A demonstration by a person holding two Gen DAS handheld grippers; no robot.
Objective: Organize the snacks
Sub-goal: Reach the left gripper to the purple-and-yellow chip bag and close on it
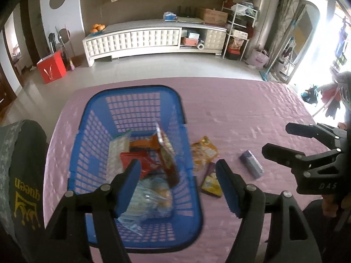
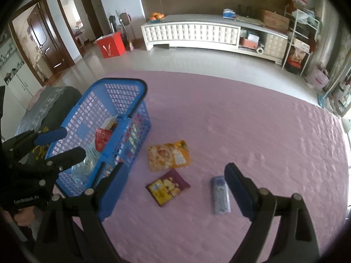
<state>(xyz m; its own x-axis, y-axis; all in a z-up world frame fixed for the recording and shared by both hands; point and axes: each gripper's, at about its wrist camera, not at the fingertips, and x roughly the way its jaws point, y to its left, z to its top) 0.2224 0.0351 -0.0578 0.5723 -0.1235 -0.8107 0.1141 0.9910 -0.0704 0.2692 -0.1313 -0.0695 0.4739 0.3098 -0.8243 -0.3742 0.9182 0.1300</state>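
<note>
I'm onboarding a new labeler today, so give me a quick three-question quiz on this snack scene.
1. True or false: the left gripper grips a packet.
2. How many snacks lie on the pink cover outside the blue basket?
3. Which lies nearest the right gripper: A) orange packet B) purple-and-yellow packet C) grey-blue packet?

Key: 1 false, its jaws stand open and empty over the basket; 2 three; 3 B, though C lies close to one finger.
</note>
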